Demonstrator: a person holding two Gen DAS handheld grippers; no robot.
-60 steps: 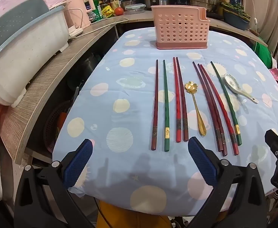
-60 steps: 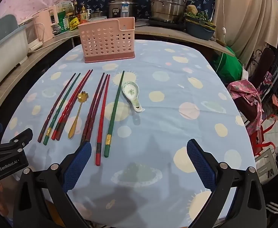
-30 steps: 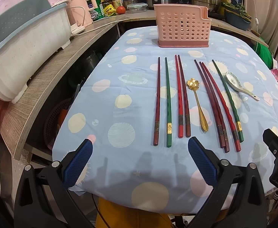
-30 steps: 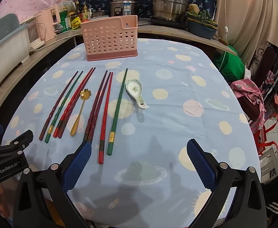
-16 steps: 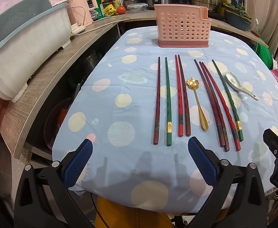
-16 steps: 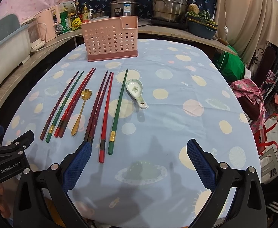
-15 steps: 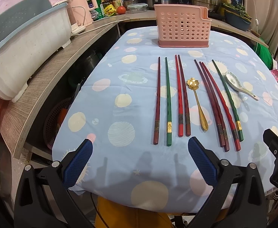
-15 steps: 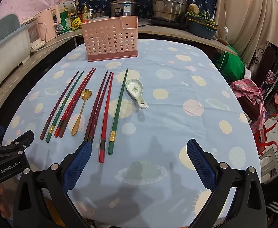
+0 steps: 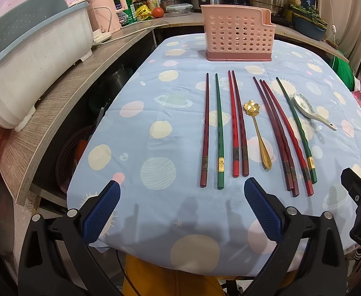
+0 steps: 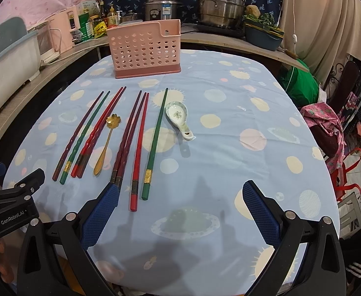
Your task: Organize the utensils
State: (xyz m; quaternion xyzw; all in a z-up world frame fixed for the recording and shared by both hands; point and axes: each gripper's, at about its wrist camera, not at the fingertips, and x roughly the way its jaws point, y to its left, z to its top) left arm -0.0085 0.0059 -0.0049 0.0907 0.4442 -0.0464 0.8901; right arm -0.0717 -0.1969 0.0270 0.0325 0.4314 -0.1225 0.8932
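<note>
While chopsticks [image 9: 218,133], a gold spoon [image 9: 256,128] and a ceramic spoon [image 10: 179,117] are laid before the pink basket [image 9: 237,38], both the left gripper [image 9: 180,212] and the right gripper [image 10: 180,212] are held wide, empty.

Right gripper [image 10: 179,208] held wide apart above a dotted blue tablecloth [image 10: 229,123]. Ahead lie chopsticks [image 10: 138,138] in a row, a gold spoon [image 10: 105,145] among them, a ceramic spoon [image 10: 179,117] just right. A pink caddy [image 10: 144,49] stands upright beyond.

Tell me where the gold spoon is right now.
The gold spoon lies flat on the tablecloth mid-row in the left wrist view, between a red chopstick pair on its left and three reddish chopsticks on its right, bowl toward the pink basket.
</note>
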